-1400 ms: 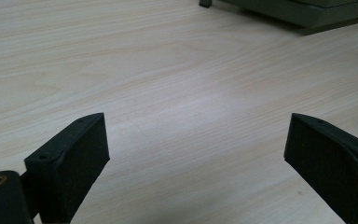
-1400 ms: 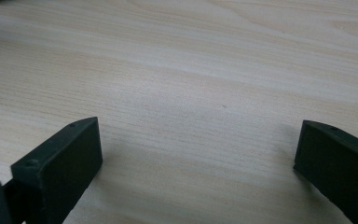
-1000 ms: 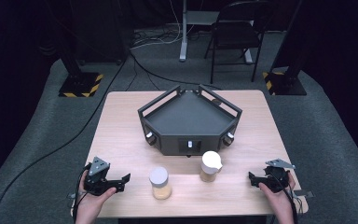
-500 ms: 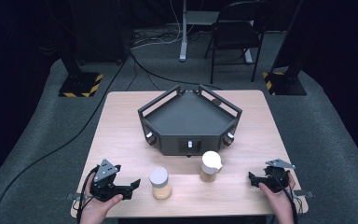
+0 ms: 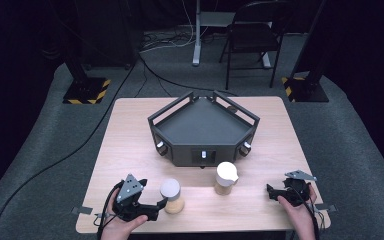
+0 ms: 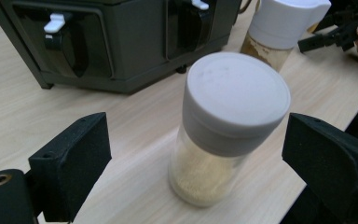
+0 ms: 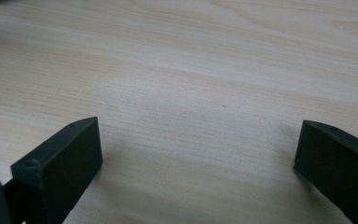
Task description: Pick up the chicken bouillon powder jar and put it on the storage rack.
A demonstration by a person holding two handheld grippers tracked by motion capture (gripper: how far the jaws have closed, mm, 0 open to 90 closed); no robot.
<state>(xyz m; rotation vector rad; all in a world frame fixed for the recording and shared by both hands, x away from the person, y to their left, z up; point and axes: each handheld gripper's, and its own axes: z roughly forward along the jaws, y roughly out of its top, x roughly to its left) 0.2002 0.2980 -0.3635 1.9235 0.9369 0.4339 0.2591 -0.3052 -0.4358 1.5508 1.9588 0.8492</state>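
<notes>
Reaching with my left gripper [image 5: 161, 204], jaws spread and grasping nothing, I have the grey-lidded jar [image 6: 223, 126] upright on the surface [image 5: 130, 150] between them, untouched. My right gripper [image 5: 272, 190], also released, sits well apart, nearer the white-lidded jar [image 5: 226, 177].

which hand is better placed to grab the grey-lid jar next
Left. The left gripper already has its open jaws either side of the grey-lid jar, not yet touching. The right gripper sits open near the table's right edge, away from it.
</notes>
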